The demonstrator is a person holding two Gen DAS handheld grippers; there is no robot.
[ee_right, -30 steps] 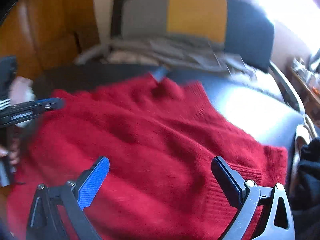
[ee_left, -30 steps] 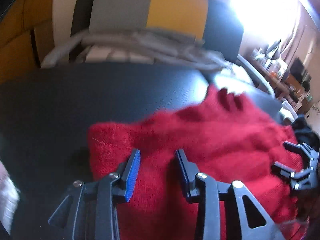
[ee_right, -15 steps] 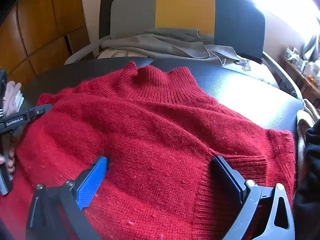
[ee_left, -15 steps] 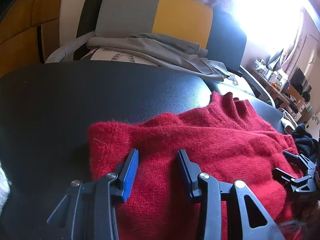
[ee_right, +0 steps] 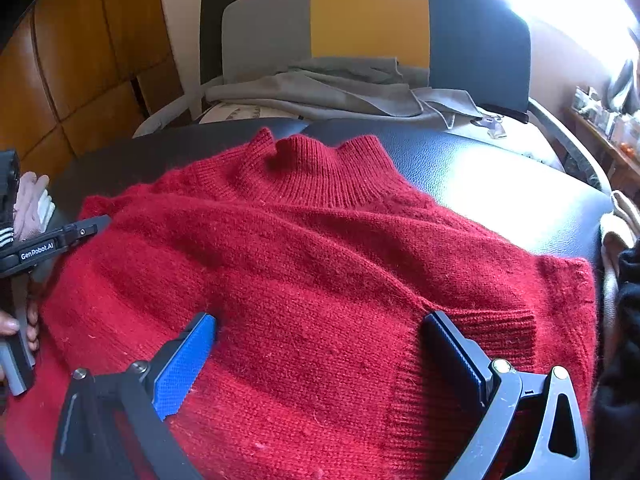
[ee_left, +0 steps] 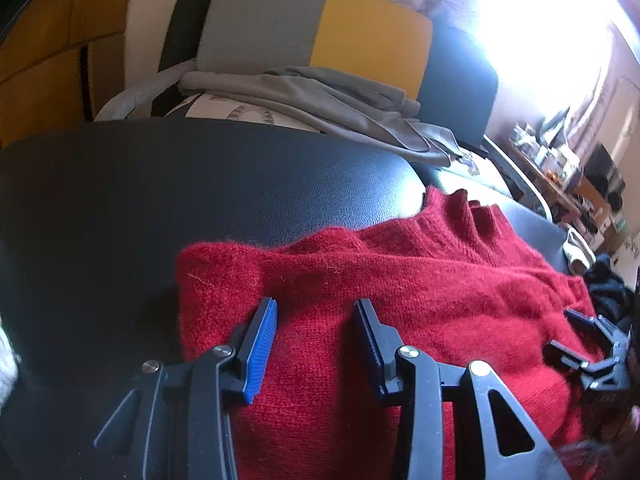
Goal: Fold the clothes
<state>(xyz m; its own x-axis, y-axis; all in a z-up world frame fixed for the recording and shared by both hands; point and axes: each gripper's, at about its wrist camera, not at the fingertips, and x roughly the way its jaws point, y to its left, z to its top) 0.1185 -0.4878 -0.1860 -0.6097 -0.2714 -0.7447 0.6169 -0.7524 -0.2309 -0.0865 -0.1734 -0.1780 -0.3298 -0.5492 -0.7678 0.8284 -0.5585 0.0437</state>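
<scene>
A red knitted sweater point(ee_right: 320, 248) lies flat on a black leather surface point(ee_left: 200, 184), with its ribbed collar point(ee_right: 320, 168) at the far side. My left gripper point(ee_left: 316, 308) hovers open over the sweater's left edge, nothing pinched between its blue pads. The same gripper point(ee_right: 56, 240) shows at the left of the right wrist view, with a hand on it. My right gripper point(ee_right: 320, 320) stands wide open just over the lower body of the sweater, beside a ribbed cuff point(ee_right: 500, 332). It also shows at the right edge point(ee_left: 580, 344) of the left wrist view.
Behind the surface stands a chair point(ee_right: 368, 16) with a grey, yellow and dark blue back and a grey garment point(ee_right: 340, 88) draped on its seat. A black garment point(ee_right: 624, 320) and a beige cloth point(ee_right: 616, 232) lie at the right edge. Wooden panels point(ee_right: 80, 60) line the left.
A second ago the views were blurred and the sweater was shifting; it now lies still and flat. Both grippers kept their place and their opening.
</scene>
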